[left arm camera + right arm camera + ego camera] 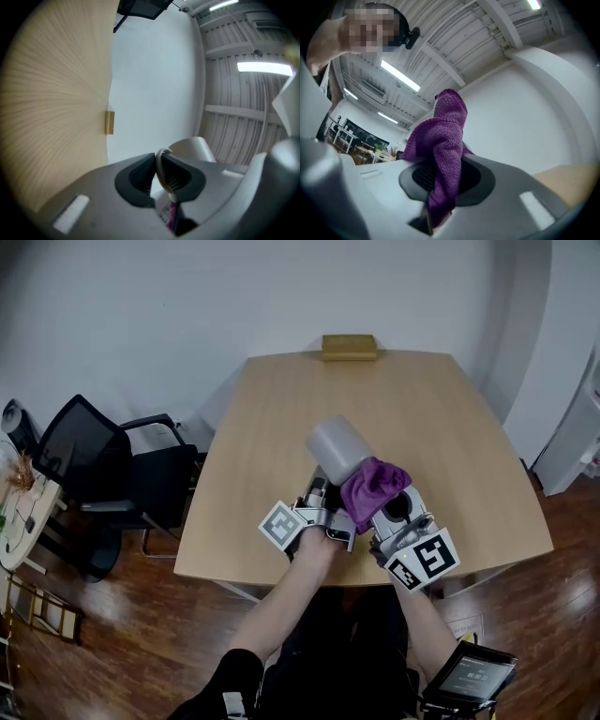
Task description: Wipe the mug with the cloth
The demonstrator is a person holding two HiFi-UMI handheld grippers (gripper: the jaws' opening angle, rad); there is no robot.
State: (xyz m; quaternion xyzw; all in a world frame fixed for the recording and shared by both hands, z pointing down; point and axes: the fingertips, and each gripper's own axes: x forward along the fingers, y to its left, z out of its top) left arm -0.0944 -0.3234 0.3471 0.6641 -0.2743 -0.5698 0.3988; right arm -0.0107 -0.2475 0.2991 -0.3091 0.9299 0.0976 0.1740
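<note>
The left gripper (158, 174) is shut narrow on the thin handle of the grey mug (339, 444), which it holds tilted over the table (272, 418). At 4 o'clock from the mug, just beside it, the purple cloth (372, 486) is pinched in the right gripper (443, 180). I think the handle must stay steady while the cloth presses around the wall, since it may turn in the jaws.

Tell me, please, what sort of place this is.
Most likely an office or a meeting room. There is a large wooden table, a black office chair beside it on a wooden floor, and a long strip light on the ceiling.
</note>
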